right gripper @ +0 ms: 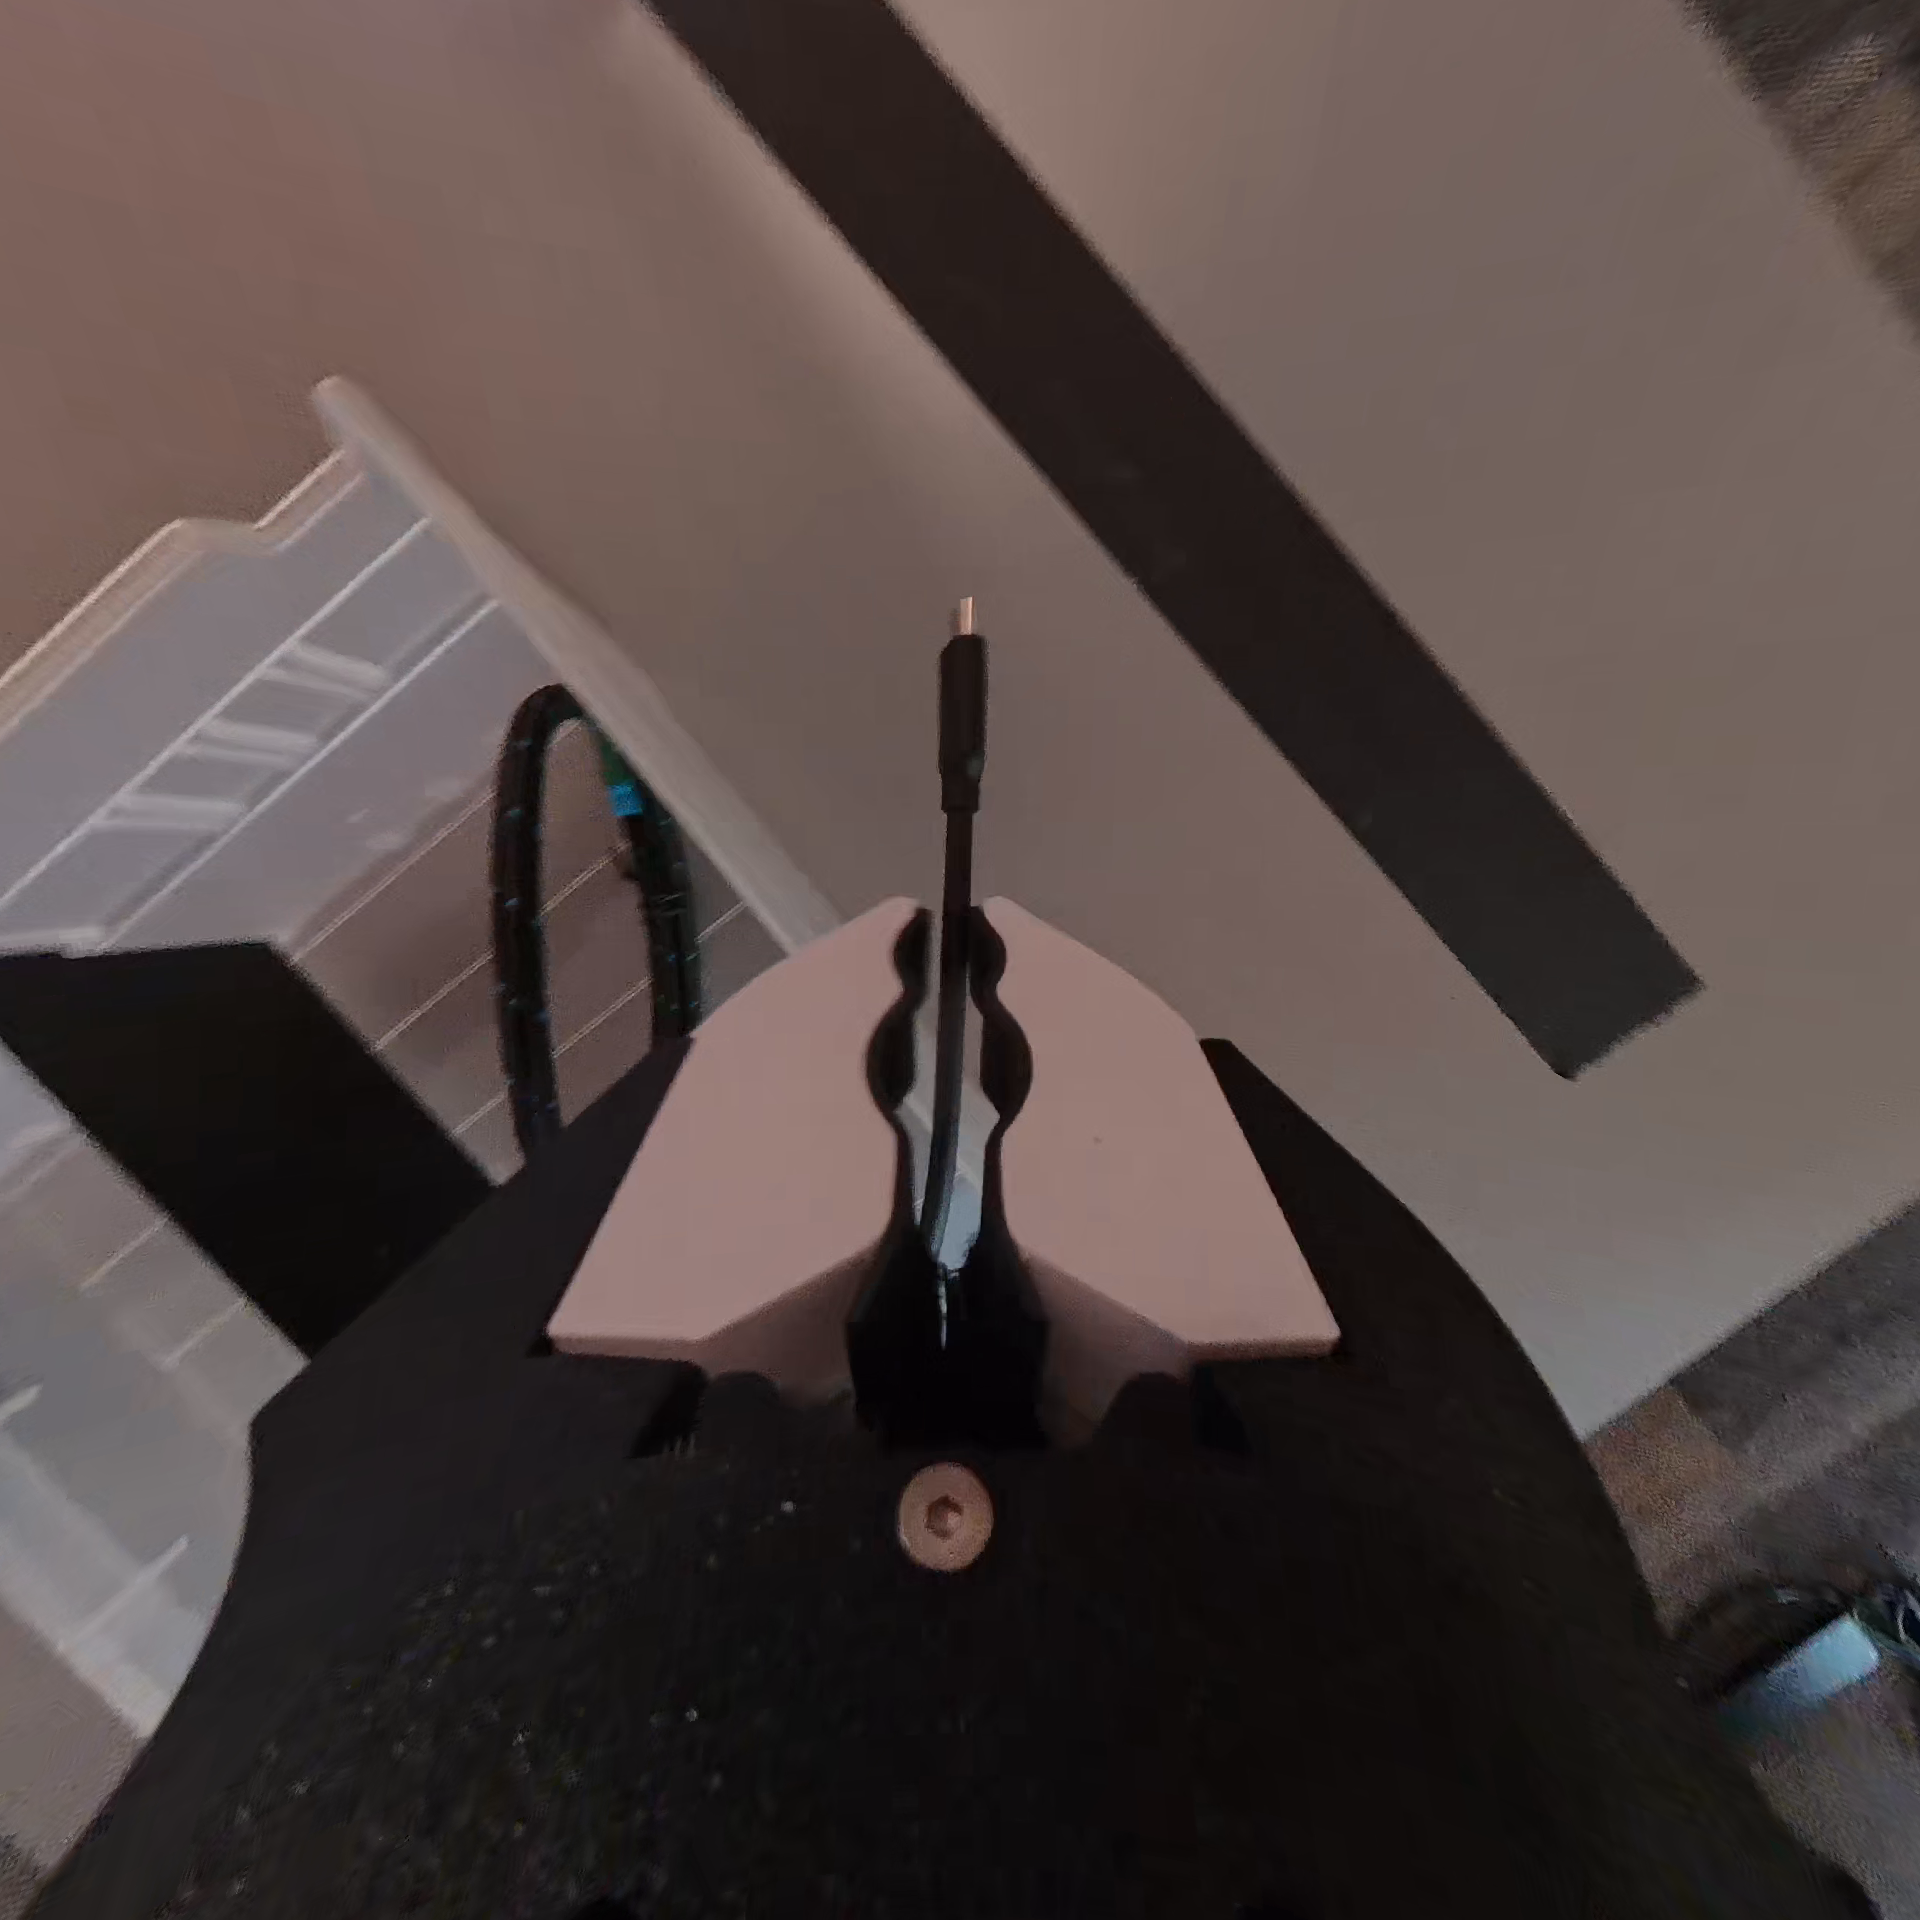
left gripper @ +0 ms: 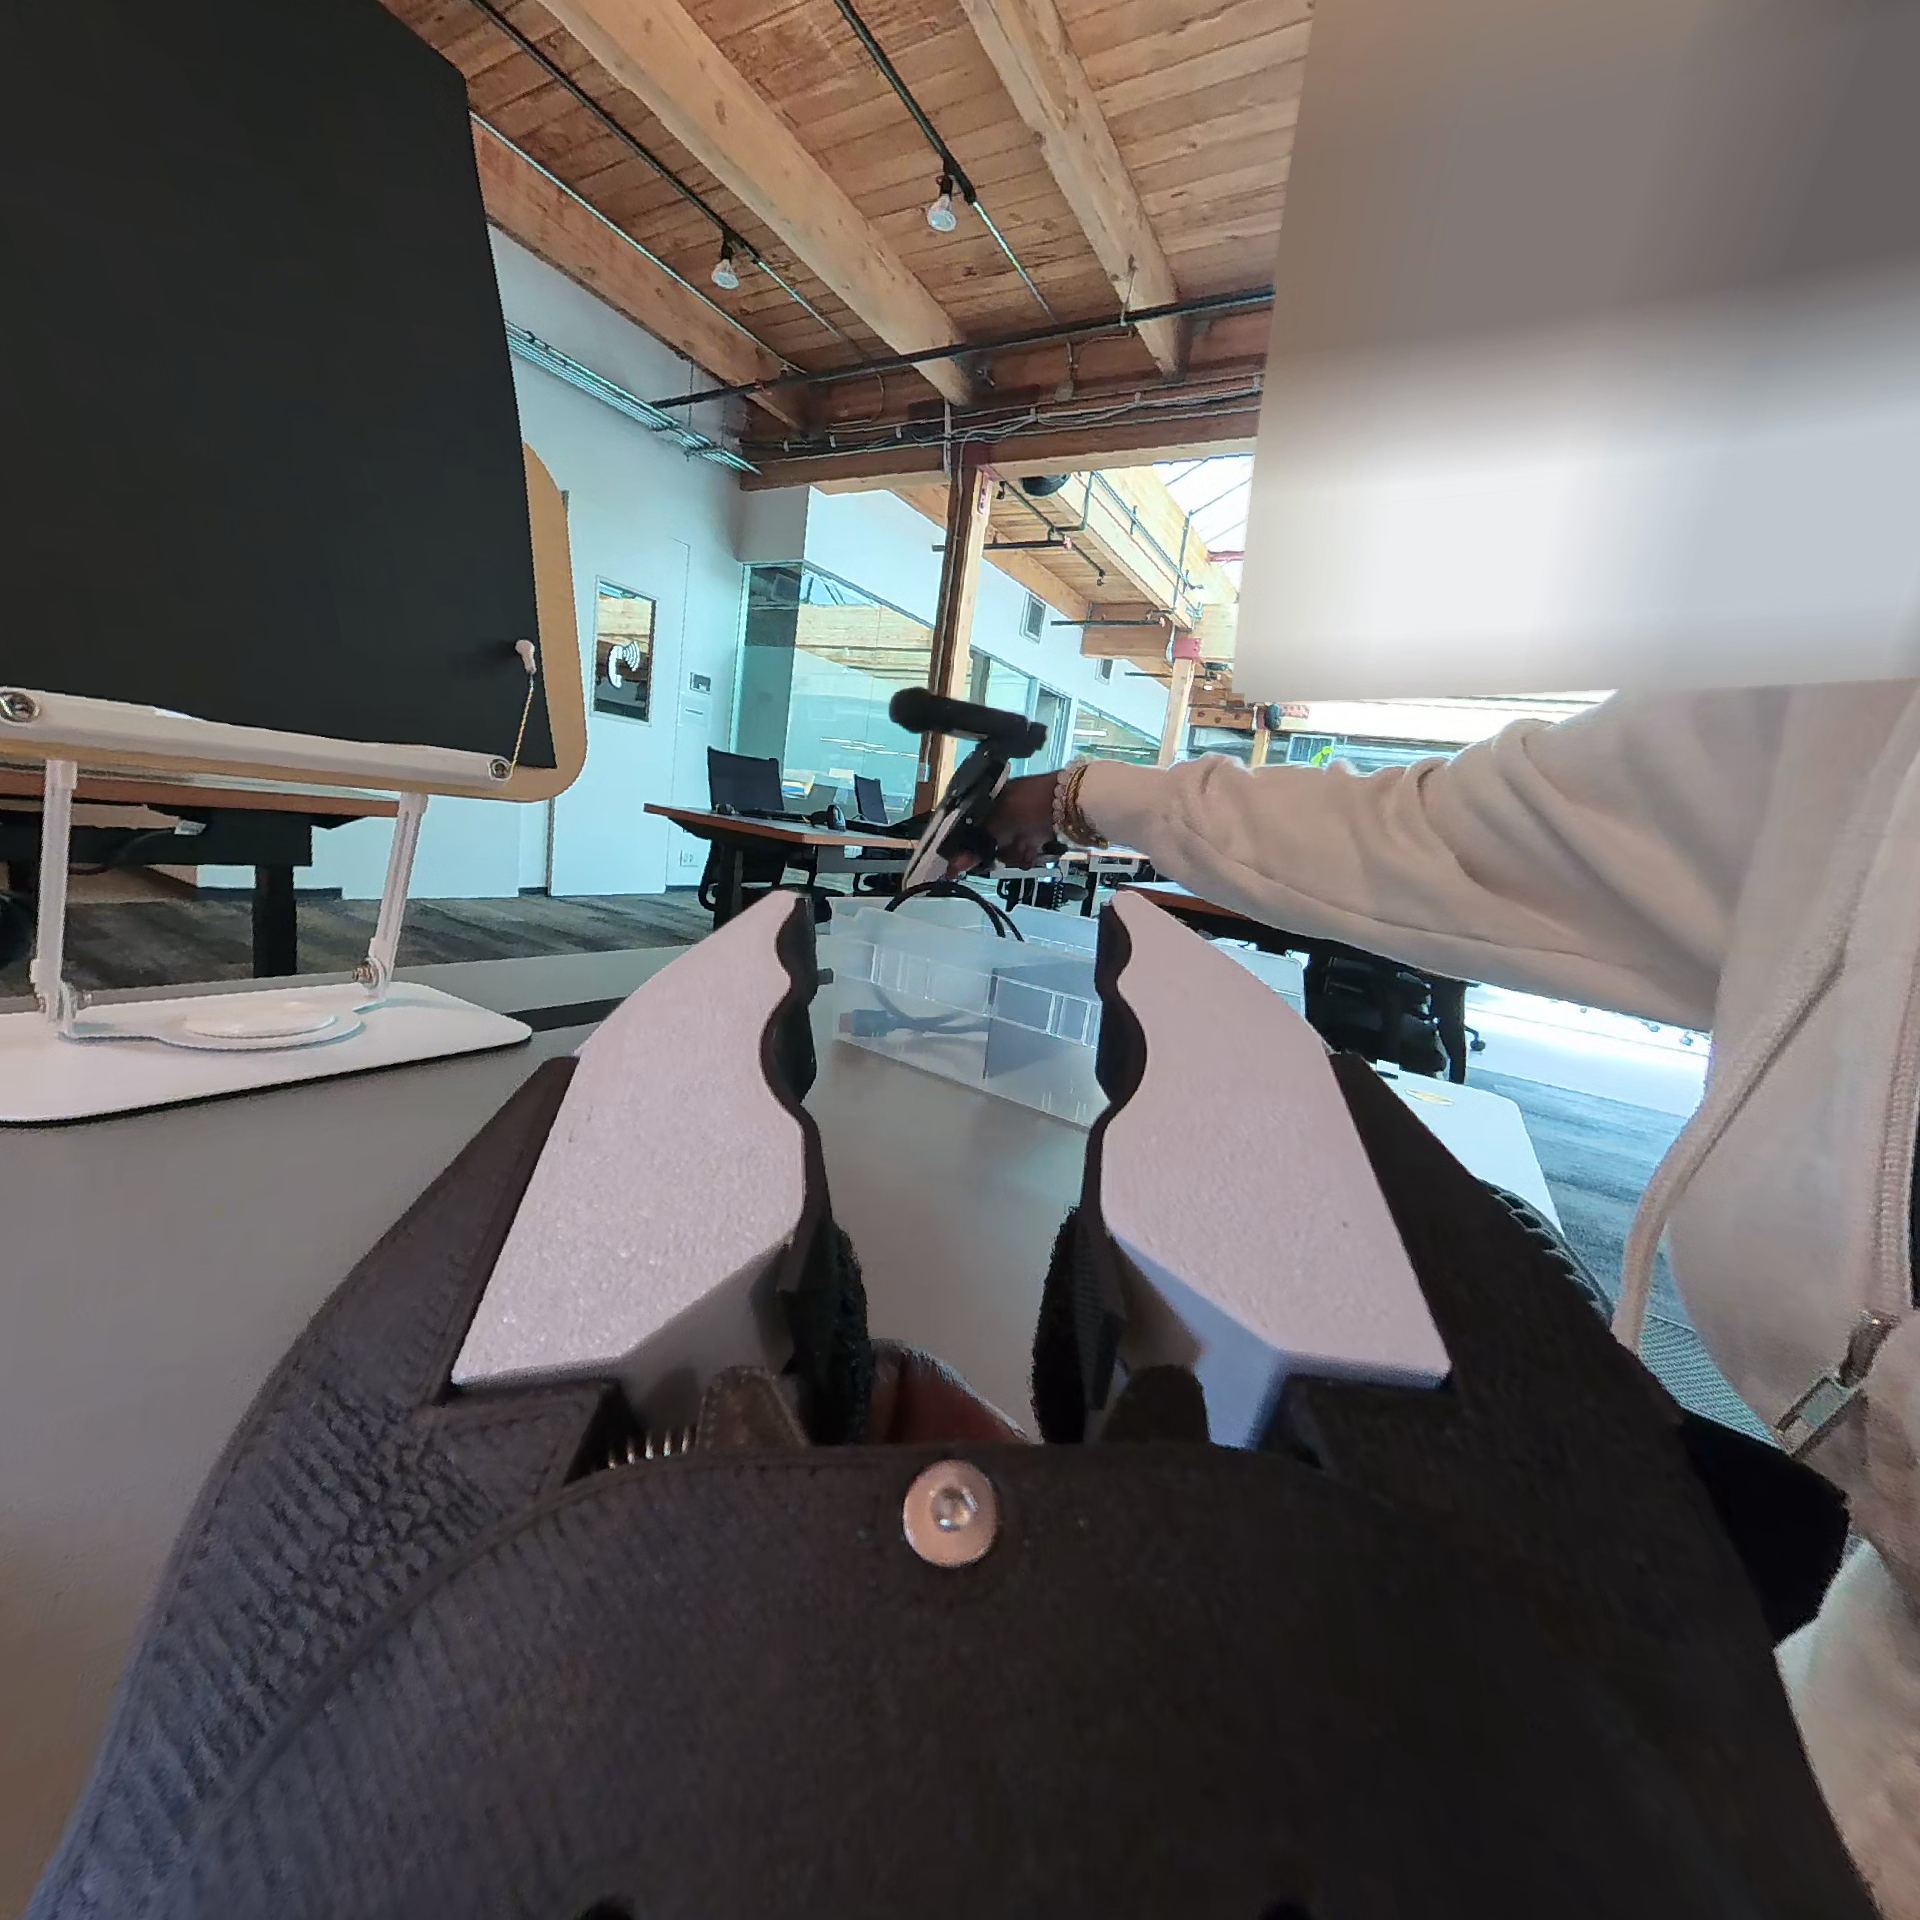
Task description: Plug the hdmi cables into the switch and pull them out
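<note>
At the far left of the left wrist view a white stand with a dark panel is seen on the grey table. Toward the centre, the left gripper is held low over the table with its jaws apart and nothing between them. Straight ahead of it a clear plastic bin is seen, with a second cable lying inside. Further right, the right gripper is held above that bin by a sleeved arm.

In the right wrist view a looped braided cable is seen in the bin at left. At centre, the right gripper is clenched on a thin black cable, whose long axis runs forward along the fingers, its plug pointing away. The switch cannot be made out in either view, so its bearing from the plug cannot be told. The view is blurred, and the plug type is hard to confirm
</note>
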Demonstrator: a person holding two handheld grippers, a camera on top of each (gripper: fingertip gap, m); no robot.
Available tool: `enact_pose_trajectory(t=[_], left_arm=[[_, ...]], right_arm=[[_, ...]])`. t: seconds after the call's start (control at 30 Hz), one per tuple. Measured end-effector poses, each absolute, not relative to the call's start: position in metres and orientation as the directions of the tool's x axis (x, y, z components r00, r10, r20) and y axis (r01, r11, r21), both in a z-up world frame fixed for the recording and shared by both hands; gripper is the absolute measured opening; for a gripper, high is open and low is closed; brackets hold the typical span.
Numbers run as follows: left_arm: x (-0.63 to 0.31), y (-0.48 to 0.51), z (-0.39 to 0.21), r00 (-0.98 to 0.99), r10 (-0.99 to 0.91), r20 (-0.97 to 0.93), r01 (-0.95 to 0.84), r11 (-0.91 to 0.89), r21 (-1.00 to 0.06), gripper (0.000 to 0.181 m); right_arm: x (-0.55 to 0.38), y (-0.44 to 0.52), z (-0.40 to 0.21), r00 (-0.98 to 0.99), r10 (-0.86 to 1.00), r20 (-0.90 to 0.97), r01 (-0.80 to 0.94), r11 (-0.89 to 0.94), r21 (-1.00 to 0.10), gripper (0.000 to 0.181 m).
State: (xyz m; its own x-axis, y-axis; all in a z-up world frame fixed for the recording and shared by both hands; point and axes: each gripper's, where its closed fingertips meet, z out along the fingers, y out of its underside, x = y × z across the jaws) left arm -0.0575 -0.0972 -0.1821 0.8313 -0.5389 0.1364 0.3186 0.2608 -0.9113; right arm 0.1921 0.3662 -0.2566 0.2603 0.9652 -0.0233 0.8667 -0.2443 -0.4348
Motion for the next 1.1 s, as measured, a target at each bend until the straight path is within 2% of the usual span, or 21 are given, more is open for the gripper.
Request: enact_pose_trajectory(t=[0.07,0.2,0.23,0.27,0.47,0.53,0.63,0.67,0.7,0.73,0.8,0.87,0.93,1.03,1.1], left_arm=[[-0.059,-0.097,-0.182,0.831,-0.538,0.139,0.323,0.264,-0.909,0.051],[-0.061,-0.098,-0.179,0.824,-0.544,0.156,0.347,0.268,-0.899,0.051],[-0.061,-0.098,-0.179,0.82,-0.55,0.162,0.355,0.266,-0.896,0.051],[-0.06,-0.098,-0.178,0.815,-0.555,0.166,0.362,0.263,-0.894,0.051],[-0.058,-0.096,-0.18,0.81,-0.562,0.168,0.359,0.249,-0.9,0.051],[-0.058,-0.096,-0.181,0.813,-0.558,0.165,0.353,0.249,-0.902,0.051],[-0.057,-0.096,-0.182,0.815,-0.556,0.164,0.348,0.243,-0.906,0.05],[-0.057,-0.096,-0.183,0.816,-0.555,0.162,0.344,0.24,-0.908,0.05],[-0.056,-0.096,-0.183,0.817,-0.555,0.158,0.339,0.239,-0.91,0.05],[-0.055,-0.095,-0.183,0.817,-0.556,0.155,0.334,0.237,-0.912,0.05],[-0.053,-0.095,-0.184,0.817,-0.557,0.15,0.326,0.23,-0.917,0.05],[-0.052,-0.094,-0.186,0.819,-0.556,0.145,0.315,0.223,-0.922,0.05],[-0.05,-0.093,-0.187,0.821,-0.555,0.136,0.303,0.22,-0.927,0.05],[-0.046,-0.093,-0.188,0.821,-0.558,0.12,0.284,0.217,-0.934,0.05],[-0.043,-0.092,-0.189,0.819,-0.563,0.111,0.273,0.213,-0.938,0.05]], right_arm=[[0.192,0.365,-0.25,0.194,0.98,0.031,0.872,-0.158,-0.464,0.005],[0.19,0.344,-0.225,-0.021,0.978,0.207,0.809,0.139,-0.571,0.005],[0.193,0.337,-0.225,-0.061,0.974,0.219,0.803,0.178,-0.568,0.005],[0.199,0.333,-0.23,-0.088,0.97,0.228,0.825,0.2,-0.529,0.005],[0.218,0.33,-0.272,-0.297,0.898,0.323,0.931,0.348,-0.112,0.007],[0.216,0.328,-0.271,-0.271,0.918,0.289,0.942,0.314,-0.115,0.014],[0.216,0.332,-0.246,-0.162,0.932,0.324,0.956,0.23,-0.183,0.032],[0.219,0.34,-0.229,-0.109,0.911,0.399,0.96,0.2,-0.195,0.047],[0.223,0.348,-0.209,-0.042,0.877,0.478,0.963,0.163,-0.215,0.052],[0.226,0.352,-0.186,0.047,0.831,0.554,0.955,0.124,-0.268,0.059],[0.216,0.34,-0.132,0.263,0.738,0.622,0.867,0.103,-0.488,0.072],[0.196,0.296,-0.084,0.444,0.723,0.529,0.643,0.153,-0.75,0.083],[0.174,0.23,-0.051,0.495,0.792,0.357,0.343,0.2,-0.918,0.091],[0.144,0.12,-0.034,0.34,0.925,0.171,-0.029,0.192,-0.981,0.096],[0.125,0.052,-0.05,0.185,0.971,0.15,-0.118,0.173,-0.978,0.098]])
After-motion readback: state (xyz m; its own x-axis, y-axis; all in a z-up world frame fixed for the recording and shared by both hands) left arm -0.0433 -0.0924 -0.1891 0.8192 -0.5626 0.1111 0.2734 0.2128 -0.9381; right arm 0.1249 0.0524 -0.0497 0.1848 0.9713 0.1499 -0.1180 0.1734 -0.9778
